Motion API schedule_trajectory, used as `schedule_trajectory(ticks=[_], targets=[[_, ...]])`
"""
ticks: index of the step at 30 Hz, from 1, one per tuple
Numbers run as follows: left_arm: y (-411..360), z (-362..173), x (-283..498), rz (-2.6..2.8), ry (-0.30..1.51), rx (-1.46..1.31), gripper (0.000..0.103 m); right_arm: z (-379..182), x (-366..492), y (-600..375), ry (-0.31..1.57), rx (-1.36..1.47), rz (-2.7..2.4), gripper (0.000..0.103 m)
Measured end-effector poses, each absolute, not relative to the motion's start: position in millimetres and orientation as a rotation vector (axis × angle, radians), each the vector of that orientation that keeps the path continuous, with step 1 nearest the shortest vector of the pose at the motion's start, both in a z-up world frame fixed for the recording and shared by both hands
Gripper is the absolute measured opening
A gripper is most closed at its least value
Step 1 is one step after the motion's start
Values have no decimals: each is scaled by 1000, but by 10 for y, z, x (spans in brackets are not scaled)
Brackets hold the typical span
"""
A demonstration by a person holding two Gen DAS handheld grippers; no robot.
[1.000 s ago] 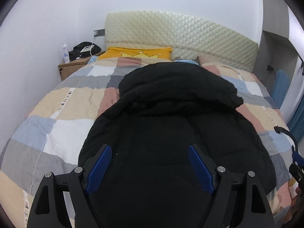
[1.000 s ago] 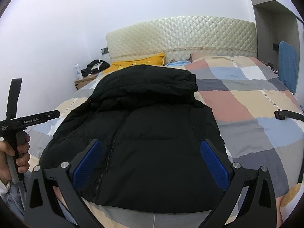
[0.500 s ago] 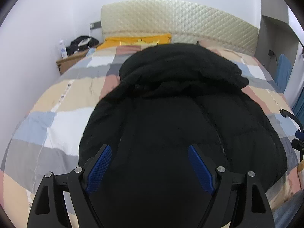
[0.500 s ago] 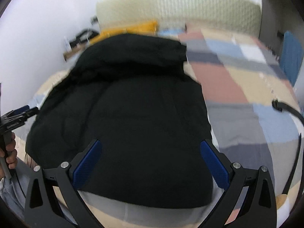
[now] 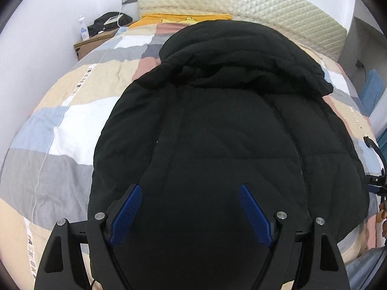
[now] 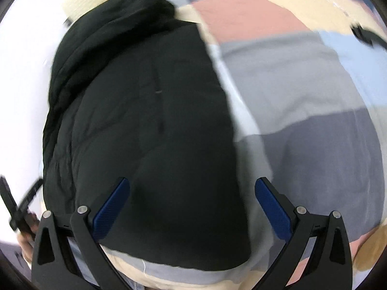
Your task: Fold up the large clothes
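Observation:
A large black puffer jacket [image 5: 217,125] with a hood lies flat on the bed, zipper up, hood toward the headboard. My left gripper [image 5: 191,188] is open and empty, low over the jacket's bottom left part. In the right wrist view the jacket [image 6: 145,133] fills the left half, blurred by motion. My right gripper [image 6: 192,182] is open and empty, above the jacket's bottom right corner near its hem. The other gripper's handle [image 6: 19,207] shows at the lower left of that view.
The bed has a patchwork quilt [image 5: 60,120] in beige, grey, blue and pink, with a quilted cream headboard [image 5: 241,7]. A yellow pillow [image 5: 183,18] lies at the head. A nightstand [image 5: 96,41] with a bottle and bag stands far left. A black strap [image 6: 367,36] lies on the quilt.
Both grippers have moved down and forward toward the jacket's lower edge. The right wrist view has tilted down steeply and is blurred. Both stay open.

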State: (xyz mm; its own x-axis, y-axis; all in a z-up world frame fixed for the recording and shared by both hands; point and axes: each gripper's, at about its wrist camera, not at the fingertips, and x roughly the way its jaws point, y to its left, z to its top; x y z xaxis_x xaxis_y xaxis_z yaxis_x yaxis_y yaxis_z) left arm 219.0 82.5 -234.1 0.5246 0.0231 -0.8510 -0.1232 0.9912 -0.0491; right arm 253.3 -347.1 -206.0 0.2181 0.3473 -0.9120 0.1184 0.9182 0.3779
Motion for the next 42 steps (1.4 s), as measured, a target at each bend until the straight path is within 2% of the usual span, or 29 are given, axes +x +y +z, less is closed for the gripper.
schedule_trajectory(ticks=[4,12,13,15,17,18,19,20,22,30,37,42], targets=[[844,-2426,2235,119,1048,-95,82,-2399,2440,-3699,1447,676,157,103],[926,-2526,2269,143,1086,-124,82,-2341,2476,-3287,1464,613,365,103],[925,-2537,2273,145,1088,-121,82,-2312,2467,-3227,1460,583,379,100],[918,-2536,2268,146,1088,-113,82,-2296,2462,-3220,1450,576,387,85],[907,-2532,2275,147,1089,-116,82,-2248,2452,-3262,1427,587,387,58],[908,-2533,2274,147,1091,-122,82,-2222,2450,-3287,1409,602,393,51],[912,-2536,2282,147,1092,-125,82,-2203,2465,-3301,1386,614,394,37],[915,-2540,2284,147,1095,-131,82,-2126,2449,-3330,1342,620,381,28],[938,-2547,2285,149,1100,-137,82,-1991,2412,-3314,1296,604,381,23],[1053,-2486,2224,132,1091,-184,82,-1949,2420,-3342,1288,616,378,21],[1420,-2292,2226,80,1112,-275,82,-2101,2447,-3360,1330,668,389,26],[1693,-2301,2213,-15,1214,-356,82,-2122,2438,-3409,1328,690,402,26]])
